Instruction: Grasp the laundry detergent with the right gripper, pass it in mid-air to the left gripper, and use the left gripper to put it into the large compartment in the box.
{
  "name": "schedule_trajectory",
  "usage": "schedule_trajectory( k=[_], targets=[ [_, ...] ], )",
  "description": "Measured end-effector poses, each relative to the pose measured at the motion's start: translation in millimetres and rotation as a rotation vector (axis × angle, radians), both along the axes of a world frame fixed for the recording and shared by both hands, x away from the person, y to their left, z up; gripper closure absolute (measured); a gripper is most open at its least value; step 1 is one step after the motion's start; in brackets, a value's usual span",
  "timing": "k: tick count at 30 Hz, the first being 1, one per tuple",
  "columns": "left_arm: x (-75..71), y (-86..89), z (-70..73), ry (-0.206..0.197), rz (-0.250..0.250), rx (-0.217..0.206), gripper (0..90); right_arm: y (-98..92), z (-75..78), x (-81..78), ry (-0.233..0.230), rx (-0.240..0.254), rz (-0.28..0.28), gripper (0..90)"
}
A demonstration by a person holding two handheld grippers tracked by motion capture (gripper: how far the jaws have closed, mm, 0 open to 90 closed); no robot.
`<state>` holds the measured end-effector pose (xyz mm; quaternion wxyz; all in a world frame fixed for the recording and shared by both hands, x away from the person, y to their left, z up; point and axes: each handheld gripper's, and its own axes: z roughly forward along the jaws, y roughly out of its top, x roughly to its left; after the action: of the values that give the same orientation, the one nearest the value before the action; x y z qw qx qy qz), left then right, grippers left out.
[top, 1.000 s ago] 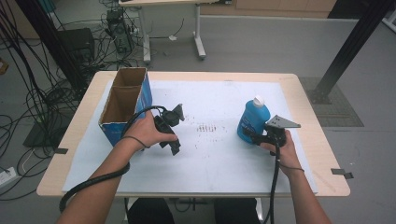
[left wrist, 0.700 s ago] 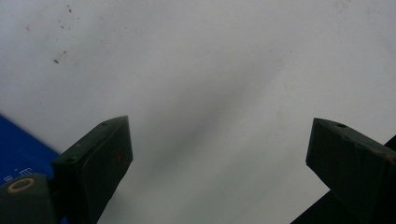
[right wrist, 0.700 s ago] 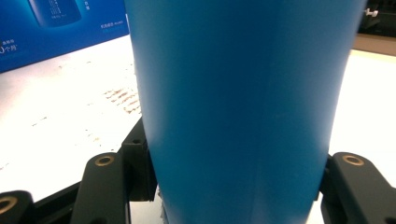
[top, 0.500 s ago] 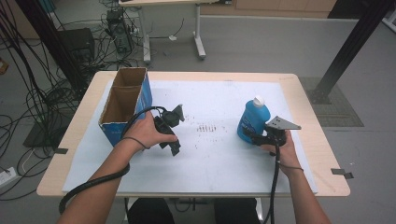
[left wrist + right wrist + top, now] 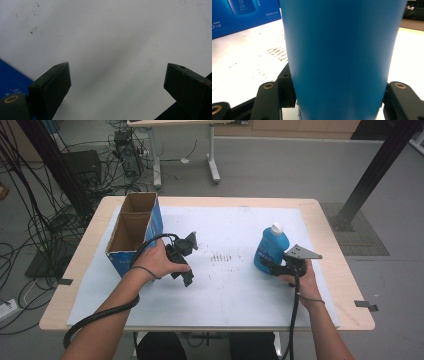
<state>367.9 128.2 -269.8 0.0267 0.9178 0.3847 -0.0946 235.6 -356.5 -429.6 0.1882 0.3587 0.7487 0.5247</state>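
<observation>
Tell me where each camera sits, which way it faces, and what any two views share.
High view: above the person's side, looking forward and down on the table; both forearms, left hand-held gripper, right hand-held gripper.
Left gripper view: rides the left hand-held gripper, facing the white table cover; jaws apart, nothing between.
Right gripper view: rides the right hand-held gripper, level; jaws clamp the blue bottle.
Shared: high and right gripper views show the blue bottle and blue box.
</observation>
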Motion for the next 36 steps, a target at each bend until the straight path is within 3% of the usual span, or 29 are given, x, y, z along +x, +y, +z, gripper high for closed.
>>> schedule_trajectory(
  k=[36],
  targets=[
    [-1.0,1.6,1.7,-0.006,0.001,-0.005,7.7,0.5,-0.5,-0.8,-0.007,-0.004,0.0,41.4]
  ],
)
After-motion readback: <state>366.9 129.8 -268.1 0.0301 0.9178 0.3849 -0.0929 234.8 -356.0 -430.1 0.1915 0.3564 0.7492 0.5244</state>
